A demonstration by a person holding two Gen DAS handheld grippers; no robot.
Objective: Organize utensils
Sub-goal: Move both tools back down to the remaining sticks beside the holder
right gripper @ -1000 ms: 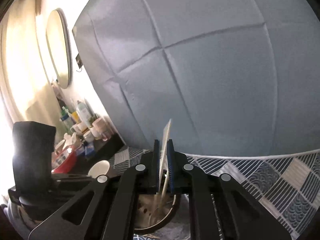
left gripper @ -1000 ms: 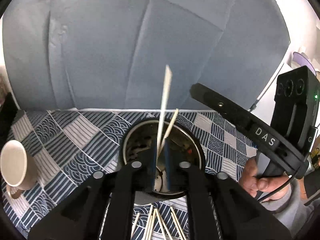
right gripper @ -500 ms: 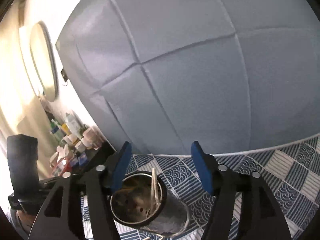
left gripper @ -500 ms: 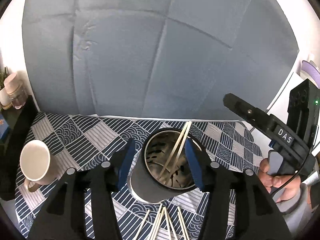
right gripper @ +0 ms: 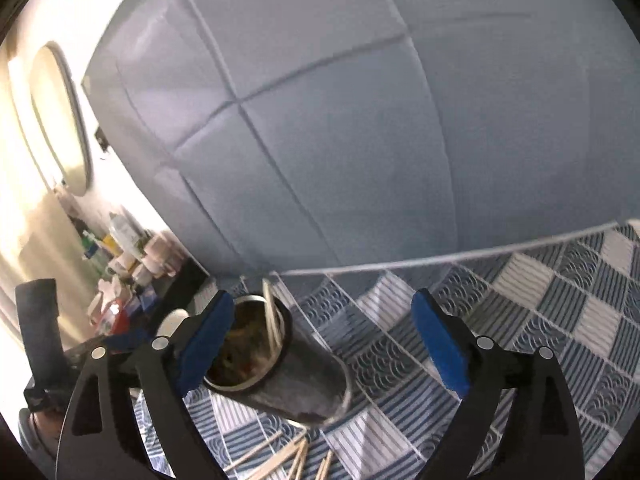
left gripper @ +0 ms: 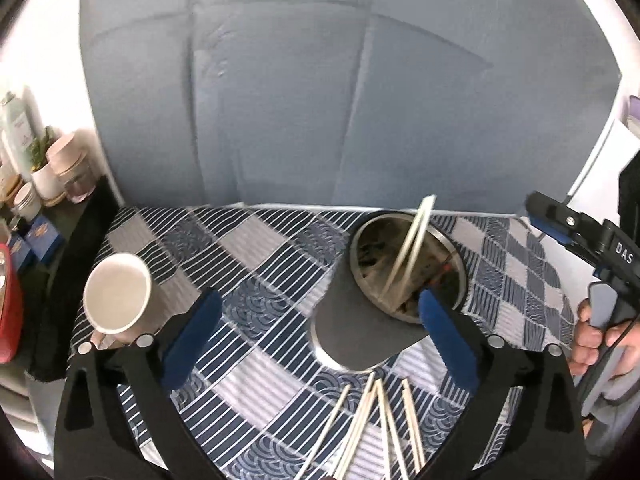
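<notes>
Inside metal holder (left gripper: 404, 276): two chopsticks (left gripper: 410, 248) now released | both jaws opening, empty, where earlier clamped

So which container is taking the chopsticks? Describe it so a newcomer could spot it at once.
Start at the blue-and-white patchwork tablecloth in front of the grey backdrop. Near its far edge stands a dark metal canister with two pale chopsticks leaning inside. Unlike the white mug to its left, it is tall, metallic and already holds utensils.

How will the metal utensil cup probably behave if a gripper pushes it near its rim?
The metal cup looks tall and narrow, so a high push could tip it. Its smooth wall may slip on the cloth. The two chopsticks lean loosely inside and would probably shift.
</notes>
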